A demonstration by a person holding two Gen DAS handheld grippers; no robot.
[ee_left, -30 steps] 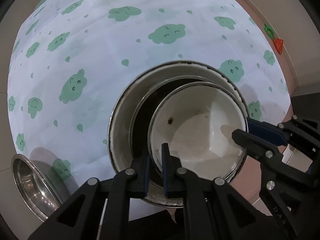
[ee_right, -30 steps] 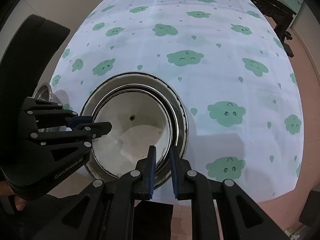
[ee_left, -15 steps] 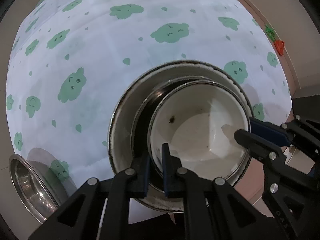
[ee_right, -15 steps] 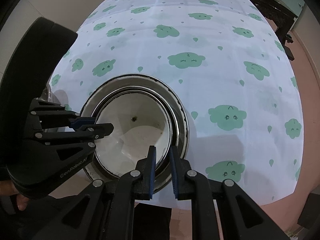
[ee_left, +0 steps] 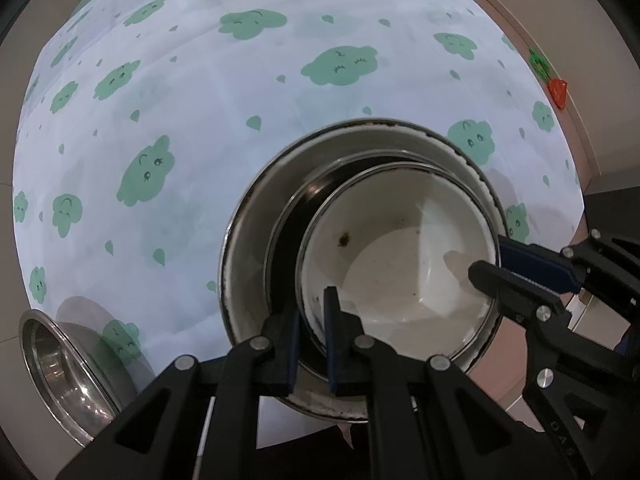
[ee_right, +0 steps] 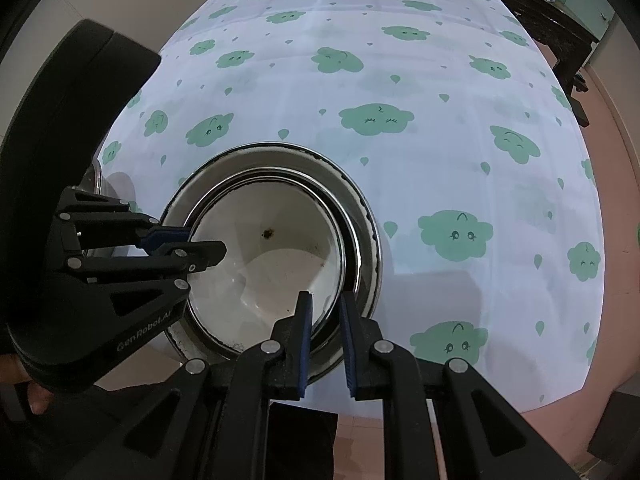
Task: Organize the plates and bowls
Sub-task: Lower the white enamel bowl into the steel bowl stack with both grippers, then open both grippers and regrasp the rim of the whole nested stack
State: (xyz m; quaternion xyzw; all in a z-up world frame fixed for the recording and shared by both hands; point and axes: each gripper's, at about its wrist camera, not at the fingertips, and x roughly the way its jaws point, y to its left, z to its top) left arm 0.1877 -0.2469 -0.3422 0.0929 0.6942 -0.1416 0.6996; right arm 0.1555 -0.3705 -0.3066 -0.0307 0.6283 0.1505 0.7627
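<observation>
A white enamel bowl [ee_left: 404, 272] sits tilted inside a larger white bowl [ee_left: 256, 248] with a dark rim, near the table's front edge. My left gripper [ee_left: 312, 320] is shut on the near-left rim of the inner bowl. My right gripper [ee_right: 324, 316] is shut on its near-right rim; it also shows in the left wrist view [ee_left: 500, 264]. The inner bowl [ee_right: 272, 264] and the outer bowl [ee_right: 360, 216] show in the right wrist view, with the left gripper [ee_right: 192, 244] at the left rim.
A steel bowl [ee_left: 60, 372] stands at the table's front left corner, left of the stack. The table wears a white cloth with green clouds [ee_right: 400, 80]. Dark furniture [ee_right: 560, 28] stands beyond the far right edge.
Both grippers keep their hold on the inner bowl. The bowls have shifted only slightly in view; the steel bowl has slid a little lower left in the left wrist view.
</observation>
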